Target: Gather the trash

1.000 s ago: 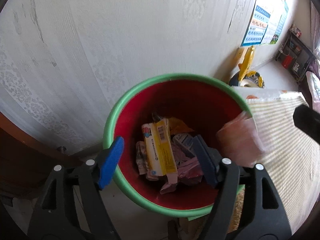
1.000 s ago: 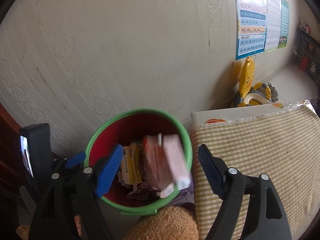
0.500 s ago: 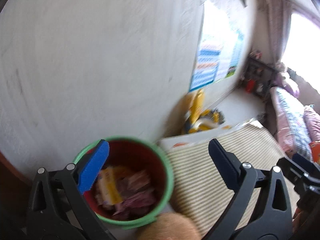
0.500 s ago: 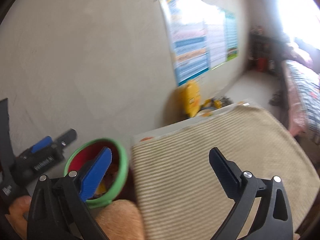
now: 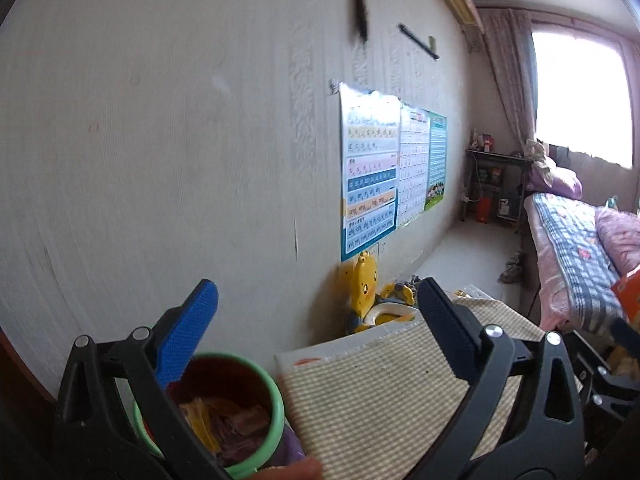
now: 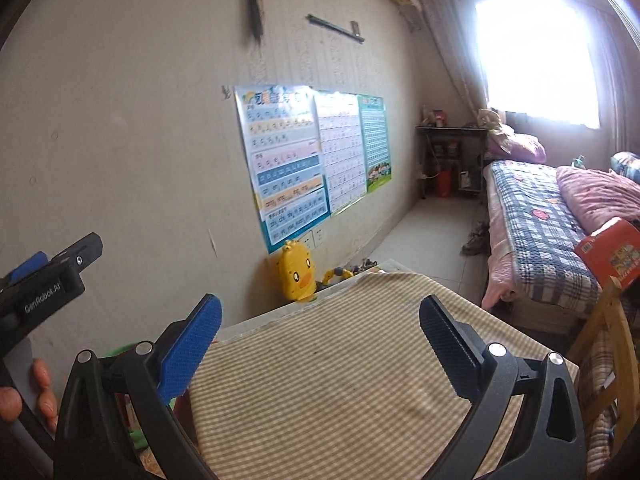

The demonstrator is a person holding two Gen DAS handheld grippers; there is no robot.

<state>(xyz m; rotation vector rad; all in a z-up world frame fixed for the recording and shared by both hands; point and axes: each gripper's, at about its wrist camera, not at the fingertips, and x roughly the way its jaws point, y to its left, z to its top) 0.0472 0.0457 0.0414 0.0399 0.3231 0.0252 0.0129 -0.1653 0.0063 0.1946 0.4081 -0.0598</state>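
A red bin with a green rim (image 5: 276, 404) stands by the wall at the lower left of the left wrist view, holding several wrappers and a yellow carton (image 5: 224, 420). My left gripper (image 5: 316, 312) is open and empty, raised above the bin and the table. My right gripper (image 6: 320, 320) is open and empty over the checked tablecloth (image 6: 332, 384). In the right wrist view only a sliver of the bin's green rim (image 6: 120, 349) shows behind the blue finger. The left gripper's body (image 6: 44, 280) shows at the left edge there.
A table with a beige checked cloth (image 5: 380, 396) stands beside the bin. A yellow duck toy (image 6: 296, 276) sits against the wall under posters (image 6: 288, 160). A bed (image 6: 536, 216) with a red box (image 6: 608, 252) lies at the right. A wooden chair (image 6: 600, 332) stands at the table's right.
A pink wrapper dropped from the right gripper into the bin. Both grippers then lifted and swung right, from looking down into the bin to facing the room.
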